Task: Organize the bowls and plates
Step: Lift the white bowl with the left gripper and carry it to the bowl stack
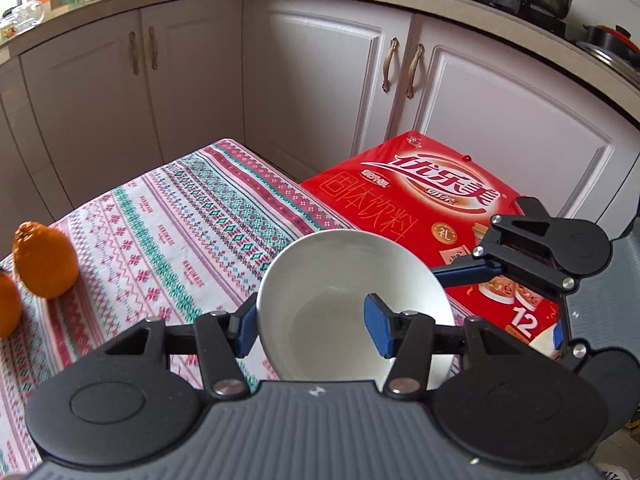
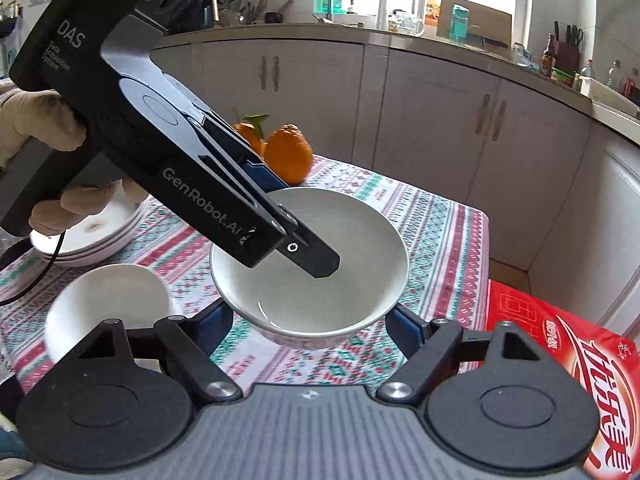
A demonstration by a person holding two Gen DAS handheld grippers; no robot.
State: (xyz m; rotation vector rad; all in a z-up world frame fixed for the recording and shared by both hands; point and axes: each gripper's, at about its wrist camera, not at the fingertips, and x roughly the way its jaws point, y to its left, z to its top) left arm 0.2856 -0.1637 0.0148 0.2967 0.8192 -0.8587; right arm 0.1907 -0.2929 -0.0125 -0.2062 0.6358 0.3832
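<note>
A white bowl [image 1: 352, 280] hangs tilted above the patterned tablecloth [image 1: 168, 216]. My left gripper [image 1: 308, 320] is shut on its wall, one blue pad outside the rim and the other inside. In the right wrist view the same bowl [image 2: 320, 292] sits between the pads of my right gripper [image 2: 310, 320], which press on its lower sides. There the left gripper [image 2: 292, 216] comes in from the upper left, held by a gloved hand [image 2: 36, 120]. A second white bowl [image 2: 108, 304] and a stack of white plates [image 2: 92, 236] rest on the table at the left.
Two oranges [image 2: 288, 152] lie at the table's far side behind the bowl. A red carton [image 1: 420, 200] stands beside the table's right edge. Pale kitchen cabinets [image 1: 320, 80] and a crowded worktop ring the table.
</note>
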